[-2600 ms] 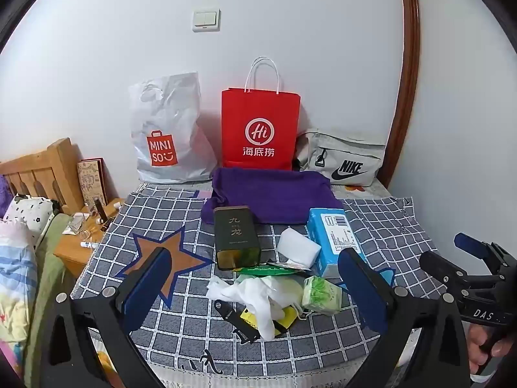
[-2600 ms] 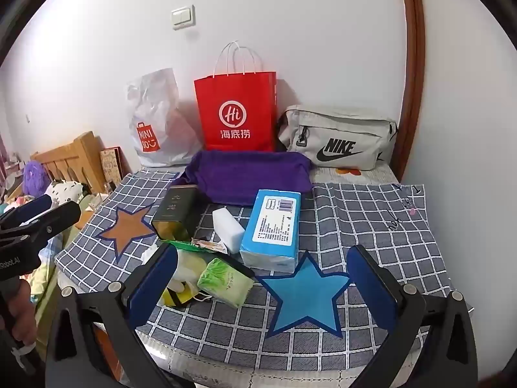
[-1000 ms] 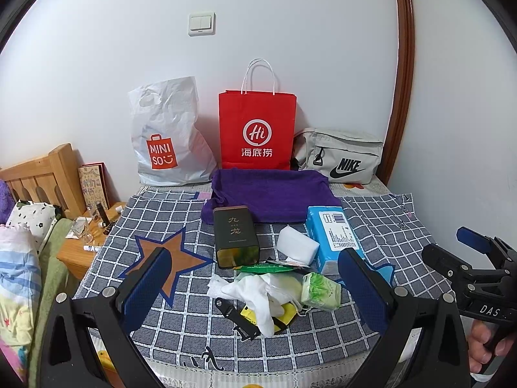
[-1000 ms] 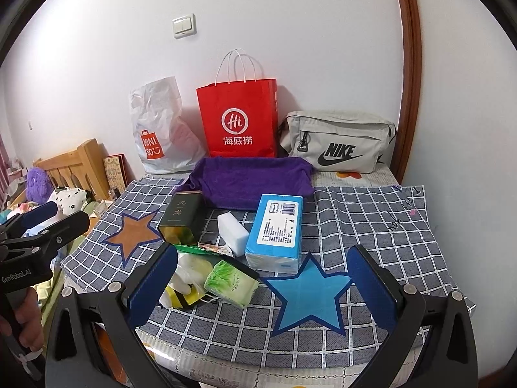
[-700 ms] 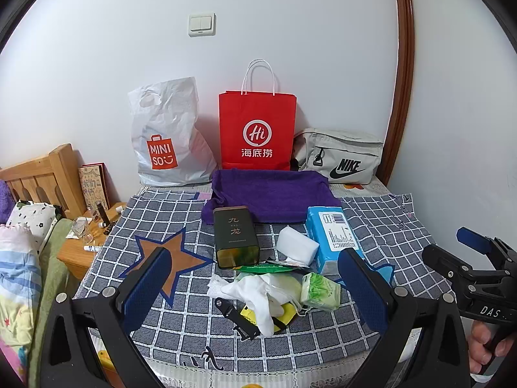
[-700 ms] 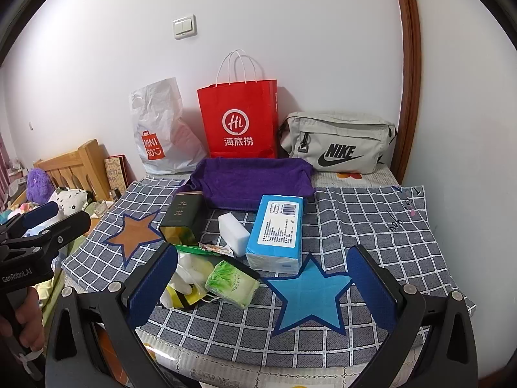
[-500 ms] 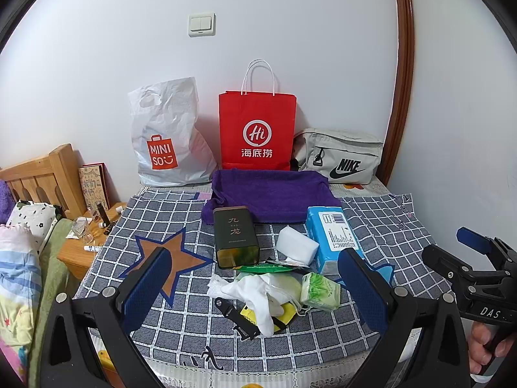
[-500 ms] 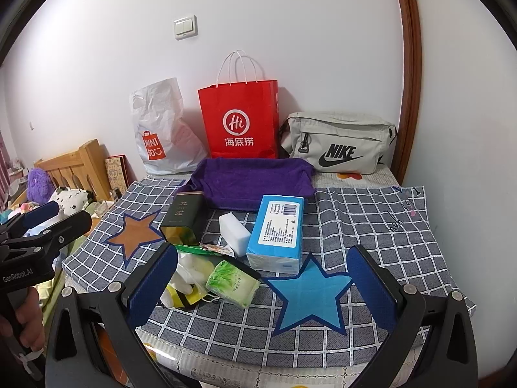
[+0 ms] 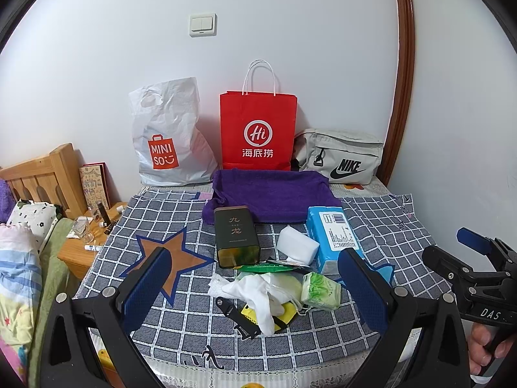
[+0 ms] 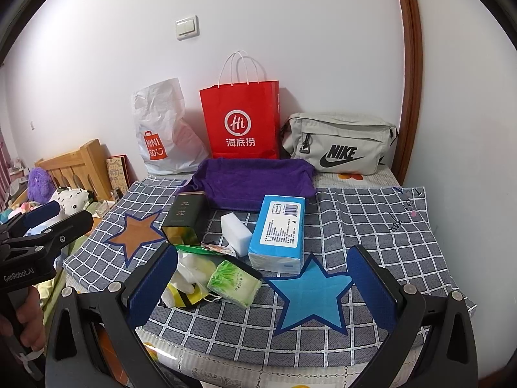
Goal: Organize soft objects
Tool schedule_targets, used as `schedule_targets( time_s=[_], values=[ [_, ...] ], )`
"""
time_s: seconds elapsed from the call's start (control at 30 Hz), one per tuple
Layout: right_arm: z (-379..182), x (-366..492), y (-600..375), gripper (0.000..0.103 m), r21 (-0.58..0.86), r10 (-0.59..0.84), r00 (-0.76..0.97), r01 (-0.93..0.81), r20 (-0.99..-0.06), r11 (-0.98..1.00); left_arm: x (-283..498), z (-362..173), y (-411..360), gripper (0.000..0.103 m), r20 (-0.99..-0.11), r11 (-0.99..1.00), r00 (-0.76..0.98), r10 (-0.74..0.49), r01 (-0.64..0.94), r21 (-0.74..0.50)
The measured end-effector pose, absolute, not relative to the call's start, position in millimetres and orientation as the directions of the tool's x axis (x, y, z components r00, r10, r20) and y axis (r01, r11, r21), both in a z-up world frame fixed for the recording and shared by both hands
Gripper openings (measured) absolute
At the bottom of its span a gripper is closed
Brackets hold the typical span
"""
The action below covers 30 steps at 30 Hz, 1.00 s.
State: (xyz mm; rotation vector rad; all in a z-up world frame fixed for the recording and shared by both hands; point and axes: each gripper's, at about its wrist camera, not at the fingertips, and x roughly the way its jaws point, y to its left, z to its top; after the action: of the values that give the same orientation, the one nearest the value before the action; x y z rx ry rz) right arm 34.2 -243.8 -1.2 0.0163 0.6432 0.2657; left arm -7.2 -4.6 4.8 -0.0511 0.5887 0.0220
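A pile of items lies on a checked cloth [image 9: 323, 333] with an orange star and a blue star [image 10: 310, 291]. A folded purple towel [image 9: 271, 194] lies at the back. In front lie a blue tissue pack [image 9: 332, 236], a white sponge block [image 9: 297, 245], a small green tissue pack [image 9: 320, 291], crumpled white gloves [image 9: 258, 291] and a dark tea tin [image 9: 236, 236]. My left gripper [image 9: 255, 287] is open and empty above the table's near edge, facing the pile. My right gripper [image 10: 261, 284] is open and empty, near the blue star.
A white Miniso plastic bag [image 9: 168, 139], a red paper bag [image 9: 258, 129] and a grey Nike bag [image 9: 339, 158] stand against the back wall. A wooden bedside stand with small items [image 9: 87, 242] and a bed [image 9: 19, 258] lie left. A wall is close on the right.
Both grippers have drawn back and risen slightly since the earliest frames; in the last second nothing moves. Both stay open and empty.
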Motion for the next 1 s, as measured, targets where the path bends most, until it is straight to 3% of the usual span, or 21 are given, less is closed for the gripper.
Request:
schedule_targets(
  time_s=[1.0],
  values=[
    [-5.4,36.9,-240.3,0.103,0.106,0.279,0.760,-0.269,-0.587,0.957,0.0,7.4,-2.3,0.103,-0.567,0.998,0.823,0.009,-0.039,-0.040]
  ],
)
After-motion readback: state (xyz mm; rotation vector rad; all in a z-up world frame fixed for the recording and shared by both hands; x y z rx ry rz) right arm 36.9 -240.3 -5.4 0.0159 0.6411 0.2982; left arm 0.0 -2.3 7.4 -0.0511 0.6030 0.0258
